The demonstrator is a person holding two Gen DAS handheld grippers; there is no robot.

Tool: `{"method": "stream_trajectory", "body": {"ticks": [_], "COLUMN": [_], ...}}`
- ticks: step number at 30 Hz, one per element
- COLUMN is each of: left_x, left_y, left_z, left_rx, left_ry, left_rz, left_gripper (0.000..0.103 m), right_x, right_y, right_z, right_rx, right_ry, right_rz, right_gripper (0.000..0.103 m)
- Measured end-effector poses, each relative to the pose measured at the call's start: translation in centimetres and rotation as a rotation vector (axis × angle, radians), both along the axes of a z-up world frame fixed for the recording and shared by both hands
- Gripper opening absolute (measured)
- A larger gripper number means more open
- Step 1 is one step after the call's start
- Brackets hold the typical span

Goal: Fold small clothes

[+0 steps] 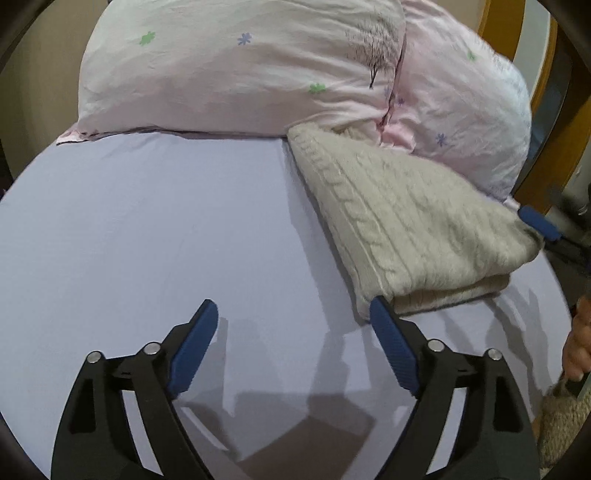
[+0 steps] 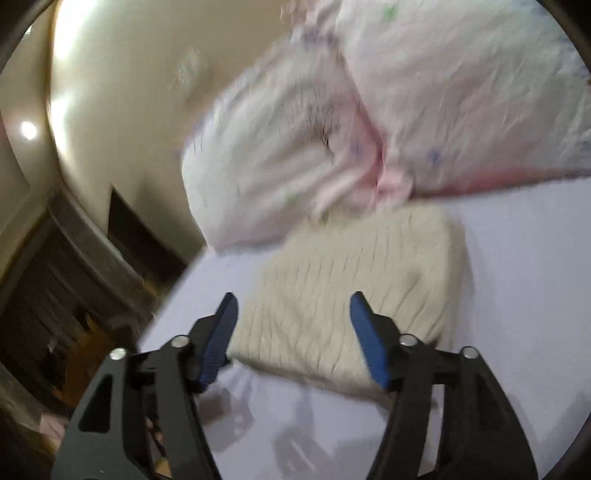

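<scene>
A cream cable-knit garment (image 1: 413,225) lies folded on the lavender bed sheet (image 1: 147,229), its far end against the pillows. My left gripper (image 1: 291,306) is open and empty over the sheet, its right finger at the garment's near corner. In the right wrist view the same folded garment (image 2: 351,280) lies just ahead of my right gripper (image 2: 291,299), which is open and empty above its near edge. A blue pad of the right gripper (image 1: 537,221) shows at the garment's right side in the left wrist view. The right wrist view is blurred.
Two pink flowered pillows (image 1: 236,70) (image 1: 465,110) are piled at the head of the bed. A wooden bed frame (image 1: 502,22) stands behind them. The bed edge, dark furniture (image 2: 55,295) and a wall lie left in the right wrist view. A person's hand (image 1: 578,339) is at right.
</scene>
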State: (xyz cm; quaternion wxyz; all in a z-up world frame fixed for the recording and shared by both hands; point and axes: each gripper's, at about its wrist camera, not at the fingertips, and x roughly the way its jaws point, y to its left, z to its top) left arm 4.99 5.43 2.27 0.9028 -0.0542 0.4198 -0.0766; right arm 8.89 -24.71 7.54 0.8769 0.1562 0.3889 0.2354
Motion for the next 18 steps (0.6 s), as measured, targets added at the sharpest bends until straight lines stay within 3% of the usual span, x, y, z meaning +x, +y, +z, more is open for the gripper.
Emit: {"method": "stream_trajectory", "body": {"ticks": [1,2,3,5,6,8,9,11,14,18], "left_x": [0.0,0.0,0.0,-0.2,-0.4,-0.6,-0.6,-0.6,-0.3,-0.3], "left_y": [-0.5,-0.7,-0.9,-1.4,-1.7,-2.3,-2.6,-3.1,-3.8,-4.3], "left_z": [-0.2,-0.4,-0.5,-0.7,-0.8,-0.9,-1.0,-1.1,-1.6,-1.7], "left_rx": [0.026,0.038,0.045,0.071,0.088,0.109,0.123,0.134,0.162,0.190], "left_ry": [0.015,0.021,0.025,0.039,0.038,0.036,0.039,0.039,0.060,0.058], "left_rz": [0.004,0.002,0.000,0.002,0.004,0.003,0.003,-0.004,-0.004,-0.009], "left_gripper": [0.093,0.093,0.093,0.098,0.099,0.101,0.102,0.102,0.102,0.102], "right_x": [1.4,1.9,1.4,0.5,-0.3,-2.9,-4.5,-6.1,-6.4,-4.7], "right_y": [0.0,-0.7,-1.4,-1.6,-1.8,-2.3,-2.7,-2.5,-1.3,0.8], "right_z": [-2.0,-3.1,-2.8,-1.9,-1.2,0.0,0.5,0.3,-1.3,-4.4], "right_rx": [-0.067,-0.031,0.019,0.023,0.029,0.025,0.002,-0.063,-0.190,-0.316], "right_ry": [0.085,0.120,0.100,0.079,0.050,-0.047,-0.107,-0.142,-0.087,0.061], "right_rz": [-0.049,-0.049,-0.063,-0.068,-0.076,-0.104,-0.127,-0.168,-0.195,-0.183], "right_gripper": [0.066,0.064,0.064,0.065,0.069,0.101,0.101,0.101,0.101,0.101]}}
